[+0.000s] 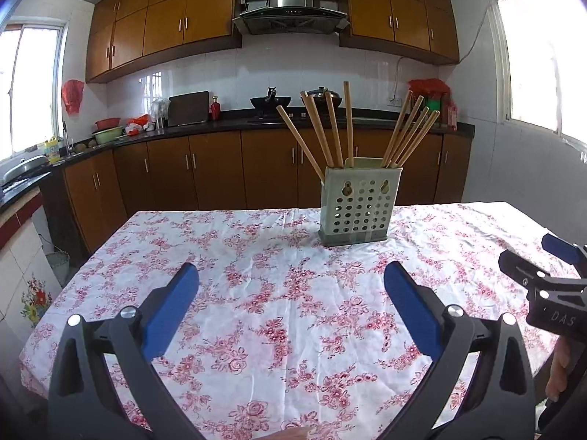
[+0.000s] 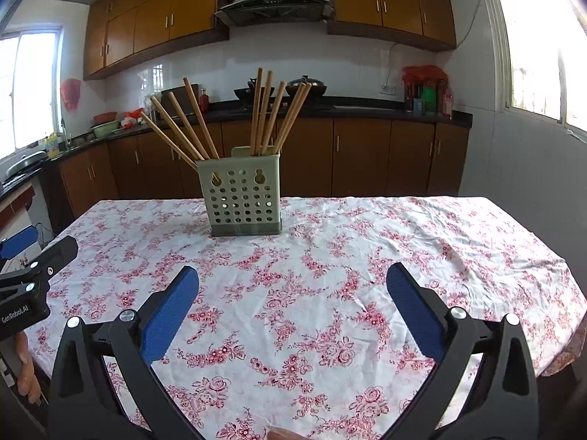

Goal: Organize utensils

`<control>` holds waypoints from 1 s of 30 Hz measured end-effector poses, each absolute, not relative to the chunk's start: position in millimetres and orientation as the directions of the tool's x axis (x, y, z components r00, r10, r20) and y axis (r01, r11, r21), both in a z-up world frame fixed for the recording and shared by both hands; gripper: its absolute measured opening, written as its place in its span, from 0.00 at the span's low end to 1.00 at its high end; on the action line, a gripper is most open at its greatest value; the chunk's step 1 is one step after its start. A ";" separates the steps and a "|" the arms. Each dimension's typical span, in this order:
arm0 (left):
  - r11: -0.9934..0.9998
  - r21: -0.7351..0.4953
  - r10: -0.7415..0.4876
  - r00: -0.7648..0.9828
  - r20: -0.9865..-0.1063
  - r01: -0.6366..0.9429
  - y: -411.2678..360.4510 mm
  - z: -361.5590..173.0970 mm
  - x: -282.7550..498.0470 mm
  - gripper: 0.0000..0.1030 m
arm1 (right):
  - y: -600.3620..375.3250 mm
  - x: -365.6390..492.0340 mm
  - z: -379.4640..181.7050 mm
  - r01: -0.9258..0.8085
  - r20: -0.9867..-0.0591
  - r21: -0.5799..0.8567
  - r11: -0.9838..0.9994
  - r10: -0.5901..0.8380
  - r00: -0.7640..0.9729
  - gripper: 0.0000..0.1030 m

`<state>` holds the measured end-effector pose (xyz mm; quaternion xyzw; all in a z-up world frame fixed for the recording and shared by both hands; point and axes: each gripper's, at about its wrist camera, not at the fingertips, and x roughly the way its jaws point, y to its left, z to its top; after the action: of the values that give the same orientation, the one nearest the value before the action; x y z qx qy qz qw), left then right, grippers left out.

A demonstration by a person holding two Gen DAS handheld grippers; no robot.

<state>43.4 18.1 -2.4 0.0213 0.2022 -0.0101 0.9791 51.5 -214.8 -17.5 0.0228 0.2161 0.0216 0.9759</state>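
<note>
A pale green perforated utensil holder (image 1: pixel 355 207) stands on the floral tablecloth toward the table's far side; it also shows in the right wrist view (image 2: pixel 242 201). Several wooden chopsticks (image 1: pixel 332 132) stick up from it in two bunches, also seen in the right wrist view (image 2: pixel 266 113). My left gripper (image 1: pixel 291 275) is open and empty, well short of the holder. My right gripper (image 2: pixel 293 277) is open and empty, also short of it. Each gripper shows at the edge of the other's view, the right one at the right edge (image 1: pixel 550 282), the left one at the left edge (image 2: pixel 33 275).
The table (image 2: pixel 422 242) has a white cloth with red flowers. Behind it run wooden kitchen cabinets (image 1: pixel 220 168), a dark counter with pots (image 1: pixel 271 102) and a cutting board (image 1: pixel 188 108). Windows are on both side walls.
</note>
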 end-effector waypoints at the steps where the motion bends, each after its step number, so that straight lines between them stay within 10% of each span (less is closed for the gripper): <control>1: 0.999 0.040 -0.009 0.917 -0.398 0.027 17.8 -3.1 43.6 0.96 | -215.4 52.0 -17.8 -0.030 -0.424 0.056 0.998 0.051 0.904 0.98; 30: 0.999 0.027 -0.022 0.912 -0.410 0.036 13.2 -4.2 45.9 0.96 | -219.0 50.2 -19.2 -0.027 -0.427 0.072 0.997 0.056 0.903 0.98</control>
<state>45.9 13.2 -4.2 0.0172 0.2094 -0.0147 0.9776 50.2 -219.0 -19.2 0.0323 0.2197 0.0213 0.9748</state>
